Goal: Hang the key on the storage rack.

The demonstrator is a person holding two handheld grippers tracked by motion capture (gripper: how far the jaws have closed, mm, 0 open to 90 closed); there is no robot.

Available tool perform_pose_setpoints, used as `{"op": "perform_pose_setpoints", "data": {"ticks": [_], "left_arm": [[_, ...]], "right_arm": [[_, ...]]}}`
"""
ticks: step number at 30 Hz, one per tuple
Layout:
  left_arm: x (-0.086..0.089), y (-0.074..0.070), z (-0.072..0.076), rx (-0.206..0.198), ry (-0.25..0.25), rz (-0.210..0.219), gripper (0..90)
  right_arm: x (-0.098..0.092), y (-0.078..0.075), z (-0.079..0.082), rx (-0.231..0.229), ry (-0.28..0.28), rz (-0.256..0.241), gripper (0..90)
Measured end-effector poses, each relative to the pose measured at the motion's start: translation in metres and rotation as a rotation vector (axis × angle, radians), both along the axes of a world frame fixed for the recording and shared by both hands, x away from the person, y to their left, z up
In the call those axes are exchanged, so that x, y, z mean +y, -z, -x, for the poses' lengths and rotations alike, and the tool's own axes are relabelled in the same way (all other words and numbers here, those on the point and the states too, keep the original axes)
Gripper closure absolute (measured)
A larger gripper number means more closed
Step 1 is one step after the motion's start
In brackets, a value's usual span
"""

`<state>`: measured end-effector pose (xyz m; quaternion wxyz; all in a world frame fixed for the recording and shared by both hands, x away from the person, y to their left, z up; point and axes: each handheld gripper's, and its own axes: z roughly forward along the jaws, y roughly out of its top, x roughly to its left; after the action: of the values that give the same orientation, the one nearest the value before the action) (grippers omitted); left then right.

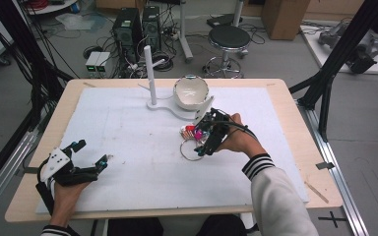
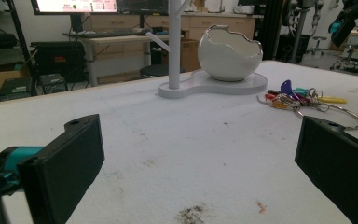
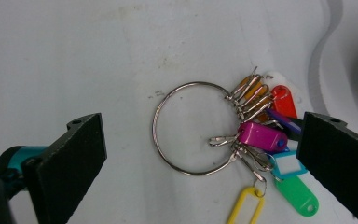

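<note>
Steel wire bent into a large key ring lies flat on the white counter in the high view, directly beneath the right claw, which hovers over it with its jaws spread and nothing between them; the coloured tags bunch at the ring's far side, toward the white stand with its peg and egg-shaped bowl. The left claw sits well apart at the near left corner, also wide open and empty, so the right hand is plainly the nearer one. In the left gripper view the key ring shows far ahead and to the right of the open jaws, just beside the stand. In the right gripper view the ring lies squarely between the two black jaws, nearer the right one, its plane flat on the counter; the tags fan out from the ring's right edge, reaching the right jaw. I judge that the coming grasp turns on this: the wire sits below and between the jaws, so the claw must drop straight down and close across the ring's rim.
</note>
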<state>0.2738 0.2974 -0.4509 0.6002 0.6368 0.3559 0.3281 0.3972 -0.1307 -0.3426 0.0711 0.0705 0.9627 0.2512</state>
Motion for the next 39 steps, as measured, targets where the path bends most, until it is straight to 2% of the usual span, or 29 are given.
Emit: {"op": "perform_pose_setpoints", "data": {"ticks": [5, 6, 14, 16, 24, 34, 39], "left_arm": [[0.0, 0.0, 0.0, 0.0, 0.001, -0.001, 1.7], [0.0, 0.0, 0.0, 0.0, 0.001, -0.001, 1.7], [0.0, 0.0, 0.0, -0.002, 0.002, -0.003, 1.7], [0.0, 0.0, 0.0, -0.001, 0.003, -0.003, 1.7], [0.0, 0.0, 0.0, -0.003, 0.006, -0.001, 1.7], [0.0, 0.0, 0.001, -0.008, 0.009, -0.001, 1.7], [0.001, 0.0, 0.001, -0.009, 0.009, 0.0, 1.7]], "right_arm": [[0.007, 0.007, 0.0, 0.016, -0.005, 0.041, 1.0], [0.01, 0.011, 0.0, 0.018, -0.018, 0.071, 1.1], [0.024, 0.023, 0.002, 0.039, -0.056, 0.173, 1.1], [0.028, 0.025, 0.002, 0.037, -0.072, 0.179, 4.0], [0.042, 0.037, 0.003, 0.059, -0.112, 0.242, 5.1], [0.047, 0.052, 0.005, 0.082, -0.119, 0.284, 6.1], [0.049, 0.055, 0.004, 0.095, -0.131, 0.305, 11.8]]}}
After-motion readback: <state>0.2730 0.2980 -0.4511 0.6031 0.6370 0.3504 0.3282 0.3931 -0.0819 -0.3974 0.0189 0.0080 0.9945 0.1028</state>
